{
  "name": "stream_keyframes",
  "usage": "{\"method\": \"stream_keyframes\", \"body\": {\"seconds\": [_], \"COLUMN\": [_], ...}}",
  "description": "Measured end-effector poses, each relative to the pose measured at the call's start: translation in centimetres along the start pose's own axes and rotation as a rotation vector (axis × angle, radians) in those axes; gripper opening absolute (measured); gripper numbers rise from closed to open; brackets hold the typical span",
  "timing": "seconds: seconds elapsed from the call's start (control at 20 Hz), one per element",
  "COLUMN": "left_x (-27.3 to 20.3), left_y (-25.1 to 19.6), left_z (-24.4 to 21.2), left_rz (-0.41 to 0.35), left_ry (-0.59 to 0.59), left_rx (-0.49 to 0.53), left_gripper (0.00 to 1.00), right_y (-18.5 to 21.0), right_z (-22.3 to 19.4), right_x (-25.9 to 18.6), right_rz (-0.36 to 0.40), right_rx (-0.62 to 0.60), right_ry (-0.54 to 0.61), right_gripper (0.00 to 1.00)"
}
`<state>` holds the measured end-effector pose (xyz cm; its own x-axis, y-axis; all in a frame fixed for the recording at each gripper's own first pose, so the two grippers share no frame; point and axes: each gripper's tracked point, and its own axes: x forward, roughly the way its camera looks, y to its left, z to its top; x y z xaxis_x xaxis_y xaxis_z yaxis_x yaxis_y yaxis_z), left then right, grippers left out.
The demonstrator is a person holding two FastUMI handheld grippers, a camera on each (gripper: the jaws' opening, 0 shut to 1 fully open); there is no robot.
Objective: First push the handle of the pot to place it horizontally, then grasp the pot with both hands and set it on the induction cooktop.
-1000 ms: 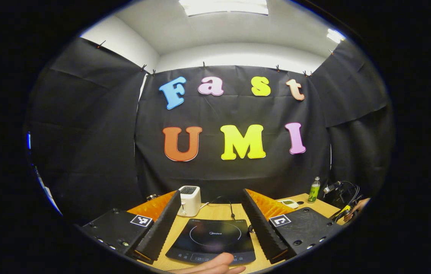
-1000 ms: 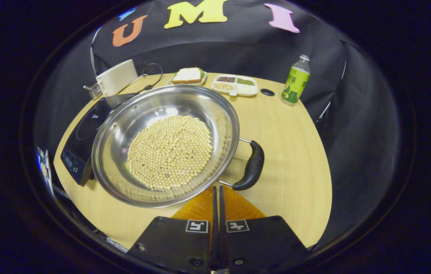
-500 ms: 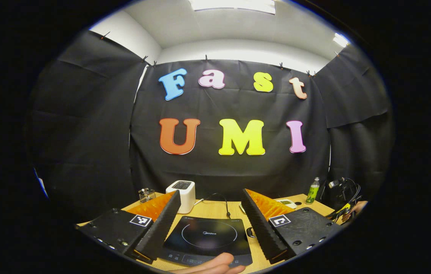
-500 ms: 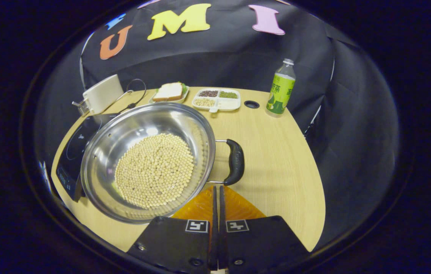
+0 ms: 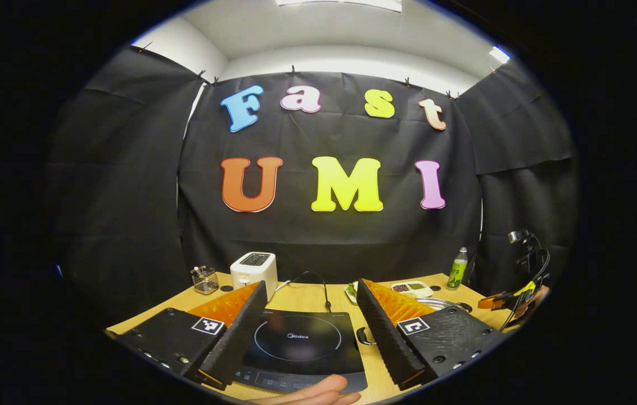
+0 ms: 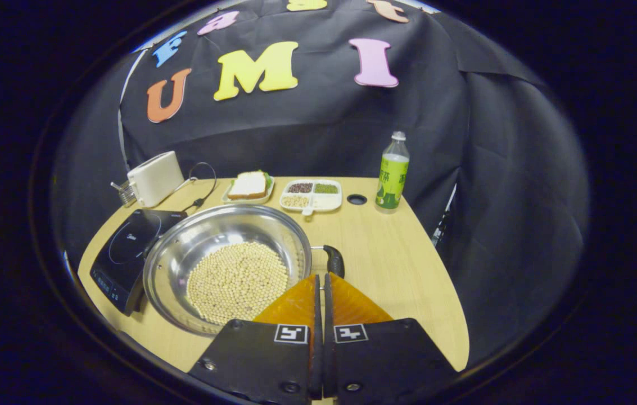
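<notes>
Right gripper view: we see our right hand-held gripper point(image 6: 321, 281) closed on nothing, just before the pot point(image 6: 228, 264) of beans, beside the cooktop point(image 6: 121, 253) on the counter point(image 6: 397, 281). Our left hand-held gripper point(image 5: 310, 292) gapes wide, empty.

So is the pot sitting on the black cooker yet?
No, the pot stands on the table beside the induction cooktop, its rim overlapping the cooktop's edge.

toaster point(image 6: 155, 178), sandwich plate point(image 6: 248, 187), divided tray point(image 6: 311, 194), green bottle point(image 6: 392, 173) along table back

One pot point(image 6: 228, 264), one induction cooktop point(image 6: 124, 253), one bottle point(image 6: 391, 171).
</notes>
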<state>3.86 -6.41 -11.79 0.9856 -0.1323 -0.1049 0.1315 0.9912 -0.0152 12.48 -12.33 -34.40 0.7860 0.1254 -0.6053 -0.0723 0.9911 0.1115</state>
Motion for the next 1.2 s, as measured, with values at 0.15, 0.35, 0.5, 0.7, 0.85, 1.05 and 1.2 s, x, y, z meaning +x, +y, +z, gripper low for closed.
{"method": "stream_keyframes", "body": {"seconds": [0.15, 0.35, 0.5, 0.7, 0.85, 1.05, 1.2], "left_x": [0.8, 2.3, 3.9, 6.2, 7.9, 9.9, 11.3], "left_y": [-1.6, -4.6, -6.8, -9.1, -10.5, -11.6, -11.7], "left_z": [-1.1, -3.4, -5.7, -9.4, -12.9, -16.3, -18.7], "left_rz": [-0.022, -0.071, -0.101, -0.123, -0.129, -0.125, -0.12], "left_ry": [0.029, 0.079, 0.13, 0.215, 0.307, 0.399, 0.463], "left_rx": [0.017, 0.026, 0.034, 0.045, 0.049, 0.068, 0.071], "left_gripper": [0.96, 0.96, 0.96, 0.96, 0.96, 0.96, 0.96], "right_y": [0.2, -0.7, -1.1, -1.6, -1.6, -1.5, -1.4], "right_z": [1.3, 1.8, 2.2, 2.6, 2.2, 1.5, 0.6], "right_x": [-1.5, -1.9, -1.8, -1.1, 0.2, 2.6, 4.6], "right_rz": [-0.006, -0.049, -0.061, -0.051, -0.034, -0.016, -0.005], "right_rx": [0.005, -0.004, -0.003, 0.021, 0.016, 0.021, 0.03], "right_ry": [-0.068, -0.086, -0.1, -0.11, -0.091, -0.052, -0.01], "right_gripper": [0.07, 0.58, 0.87, 0.85, 0.86, 0.86, 0.86]}}
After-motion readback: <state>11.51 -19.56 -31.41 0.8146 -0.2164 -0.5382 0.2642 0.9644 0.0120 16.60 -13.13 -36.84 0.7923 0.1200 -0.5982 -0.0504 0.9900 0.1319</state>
